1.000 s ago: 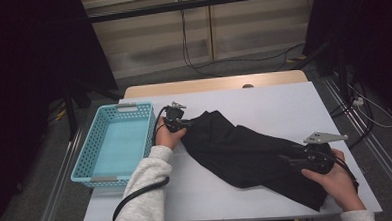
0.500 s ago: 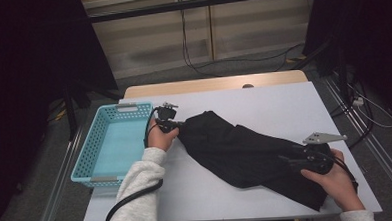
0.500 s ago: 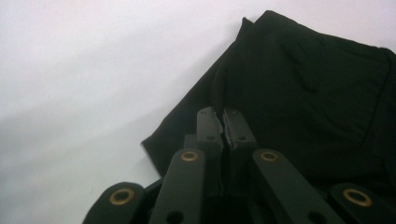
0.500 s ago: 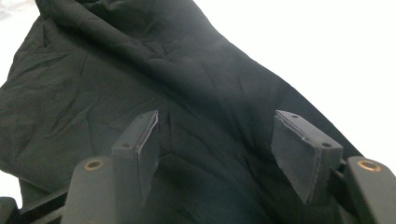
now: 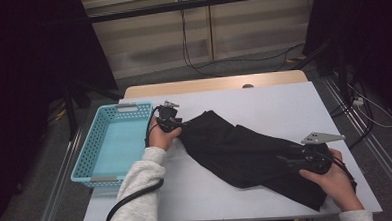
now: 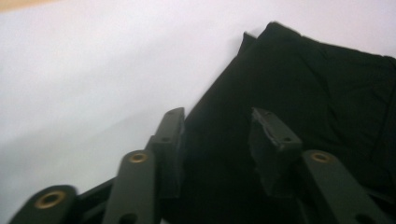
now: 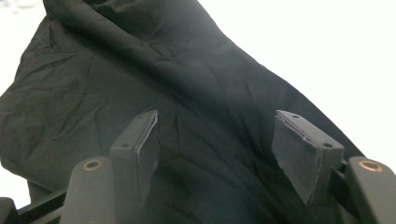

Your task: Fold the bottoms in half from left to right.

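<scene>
A black cloth (image 5: 246, 153), soft and full of small wrinkles, lies spread in a long slanted shape on the smooth white bench (image 5: 283, 101). The left tongs (image 5: 177, 124) are at its upper left end, jaws apart with the matte fabric between them. The right tongs (image 5: 291, 161) are wide open above the lower right part. A light blue plastic basket (image 5: 93, 160) with perforated walls stands just beside the bench's left edge.

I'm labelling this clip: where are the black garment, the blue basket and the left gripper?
black garment (image 5: 246, 151): high view, middle of the cloth.
blue basket (image 5: 88, 151): high view, left wall.
left gripper (image 6: 217, 128): left gripper view, midway between its fingertips.
</scene>
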A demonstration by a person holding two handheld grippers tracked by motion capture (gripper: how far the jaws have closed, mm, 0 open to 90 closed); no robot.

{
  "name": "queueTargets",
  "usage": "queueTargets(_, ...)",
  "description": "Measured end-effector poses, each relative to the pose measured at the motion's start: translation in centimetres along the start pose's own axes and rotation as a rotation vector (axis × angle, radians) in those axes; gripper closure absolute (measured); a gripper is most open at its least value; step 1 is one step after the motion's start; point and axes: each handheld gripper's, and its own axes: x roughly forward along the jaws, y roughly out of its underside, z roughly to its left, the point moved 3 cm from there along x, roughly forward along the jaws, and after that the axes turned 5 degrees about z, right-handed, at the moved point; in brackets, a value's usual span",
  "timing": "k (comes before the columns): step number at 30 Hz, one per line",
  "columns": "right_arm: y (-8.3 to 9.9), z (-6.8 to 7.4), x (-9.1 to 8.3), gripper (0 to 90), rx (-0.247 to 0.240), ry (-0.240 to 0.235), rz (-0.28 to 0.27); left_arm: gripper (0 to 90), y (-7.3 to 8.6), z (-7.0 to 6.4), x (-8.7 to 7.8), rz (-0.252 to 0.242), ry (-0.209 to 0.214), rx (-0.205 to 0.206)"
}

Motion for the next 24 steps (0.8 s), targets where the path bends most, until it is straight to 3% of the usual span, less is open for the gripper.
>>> queueTargets(3,0.1,-0.1,0.0,32.6,0.001,-0.001,0.001,53.6,-0.1,-0.3,1.0,0.020,-0.003,0.032)
queueTargets(6,0.1,-0.2,0.0,32.6,0.004,0.000,0.001,57.6,0.2,-0.4,1.5,0.043,0.012,0.013)
queueTargets(8,0.1,-0.2,0.0,32.6,0.006,-0.001,0.000,65.8,0.4,-0.5,1.7,0.046,0.039,-0.008)
queueTargets(11,0.1,-0.2,0.0,32.6,0.004,0.000,0.001,79.3,0.4,-0.5,1.4,0.080,0.058,-0.004)
queueTargets(14,0.1,-0.1,0.1,32.6,0.001,0.000,0.003,84.3,0.4,-0.7,1.2,0.095,0.060,-0.016)
queueTargets(19,0.1,0.0,0.1,32.6,0.001,-0.003,0.006,85.6,0.4,-0.1,0.2,0.087,0.050,-0.062)
queueTargets(24,0.2,-0.1,0.1,32.4,0.001,0.001,0.007,89.1,0.4,1.0,-1.3,0.055,0.009,-0.092)
